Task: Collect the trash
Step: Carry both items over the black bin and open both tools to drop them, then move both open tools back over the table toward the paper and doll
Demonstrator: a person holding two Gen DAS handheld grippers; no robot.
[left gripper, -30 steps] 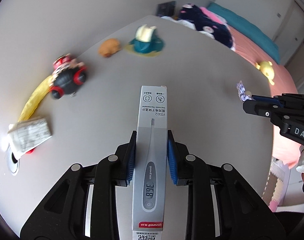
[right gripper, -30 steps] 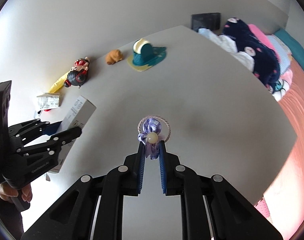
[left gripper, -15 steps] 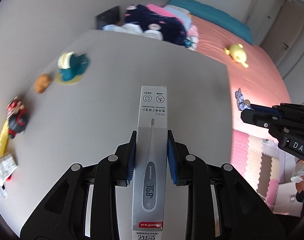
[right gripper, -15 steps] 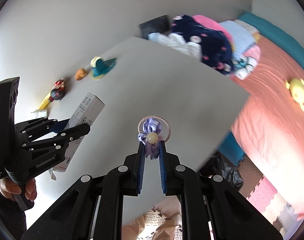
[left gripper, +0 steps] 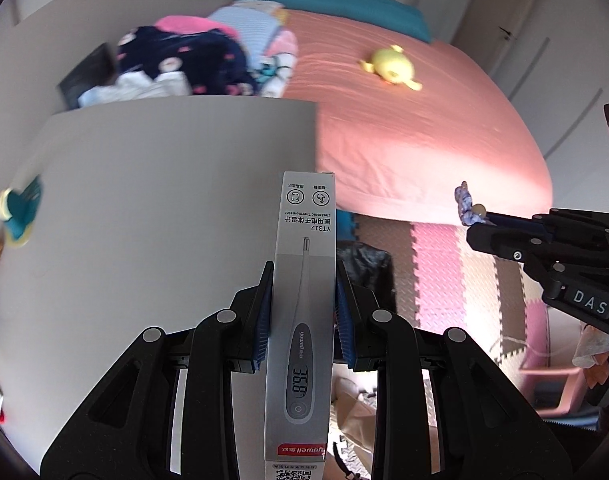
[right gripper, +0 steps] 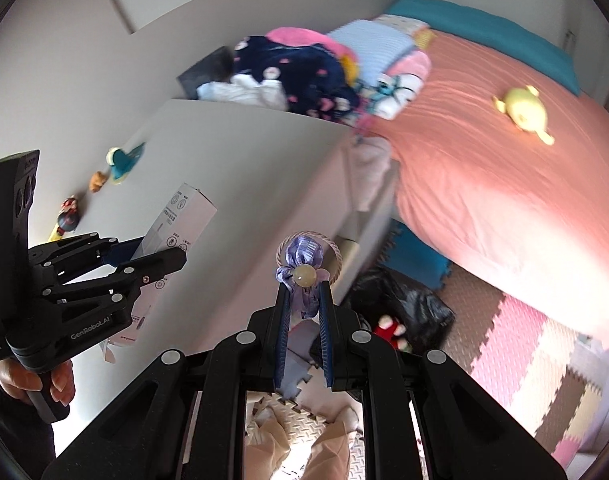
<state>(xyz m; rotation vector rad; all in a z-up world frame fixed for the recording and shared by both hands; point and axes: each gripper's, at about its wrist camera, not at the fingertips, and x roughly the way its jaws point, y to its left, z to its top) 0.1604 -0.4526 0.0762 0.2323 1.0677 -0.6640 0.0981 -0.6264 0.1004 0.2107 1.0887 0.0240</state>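
Grey thermometer box clamped in left gripper; purple hair tie pinched in right gripper. Black trash bag on floor, near table edge. Centre over bag before releasing.

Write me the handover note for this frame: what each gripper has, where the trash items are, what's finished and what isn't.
Left gripper: shut on the long grey thermometer box, held off the white table.
Right gripper: shut on the purple ribbon hair tie with a pearl bead.
Both are past the table edge, near the black plastic bag on the foam floor mat beside the bed.
Done: both items picked up.
Left: neither is dropped yet; the black bag looks like the likely drop spot. A teal toy and small figures remain on the table; whether they count as trash I cannot tell.
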